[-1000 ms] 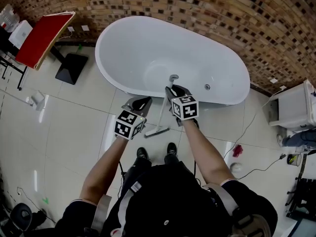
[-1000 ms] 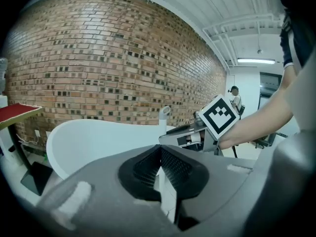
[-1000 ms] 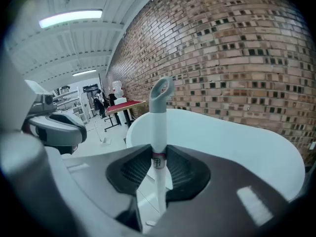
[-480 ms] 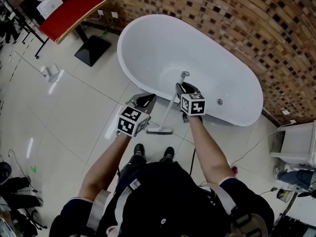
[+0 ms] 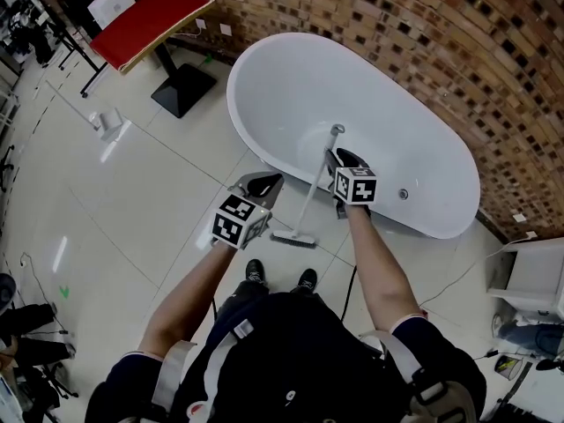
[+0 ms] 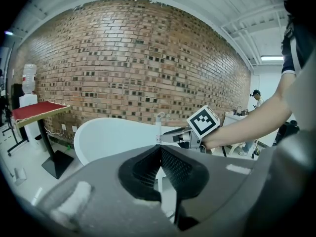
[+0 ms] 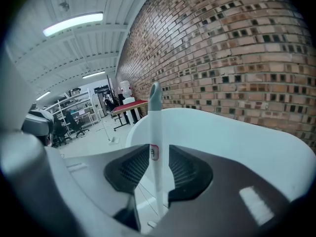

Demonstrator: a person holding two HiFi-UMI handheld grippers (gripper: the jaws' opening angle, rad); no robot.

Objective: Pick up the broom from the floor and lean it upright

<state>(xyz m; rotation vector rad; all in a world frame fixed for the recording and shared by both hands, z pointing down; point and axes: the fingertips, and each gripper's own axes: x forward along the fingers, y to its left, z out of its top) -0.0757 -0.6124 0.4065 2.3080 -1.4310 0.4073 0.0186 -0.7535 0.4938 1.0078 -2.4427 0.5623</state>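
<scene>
Head view has the broom (image 5: 310,192) standing steeply, its brush end on the floor (image 5: 132,201) just on the near side of the bathtub (image 5: 370,95). Its handle leans away against the tub's near rim, with the tip over the basin. Over the last second the broom has kept much the same lean, and the change is at the right gripper (image 5: 333,159), high on the handle. Its jaws are opening, and the right gripper view shows the handle upright between the pads with a clear gap on the right, so it is no longer clamped. The left gripper (image 5: 264,181) hangs to the left of the handle, apart from it, jaws closed together with nothing in them. This looks like the release after placing: the broom seems to rest on the tub by itself. What probably remains is drawing the right gripper back without nudging the handle, since the brush could slide on the glossy tiles.
</scene>
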